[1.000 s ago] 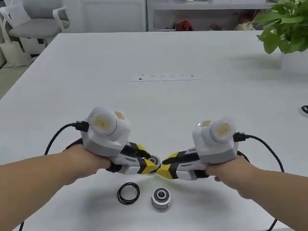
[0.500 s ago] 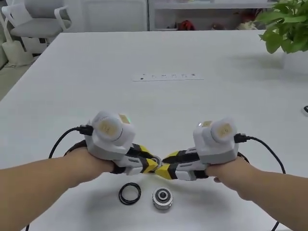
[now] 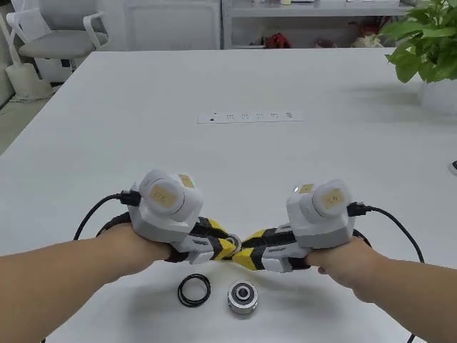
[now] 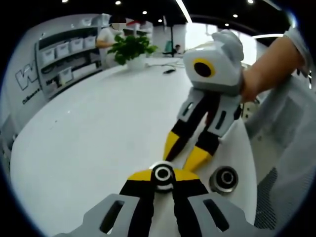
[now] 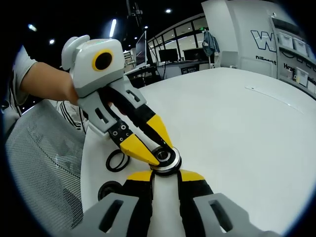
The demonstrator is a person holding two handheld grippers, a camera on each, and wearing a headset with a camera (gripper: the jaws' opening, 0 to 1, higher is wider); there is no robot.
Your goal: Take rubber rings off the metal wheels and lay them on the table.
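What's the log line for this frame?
phase: ring removal | left gripper: shut on held wheel | right gripper: tips at same wheel, grip unclear | table: one rubber ring lying beside loose wheel

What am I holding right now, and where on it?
A metal wheel: the left gripper's jaws clamp it across its rim. The right gripper's jaws bracket the same wheel from the opposite side; whether they grip it cannot be told.
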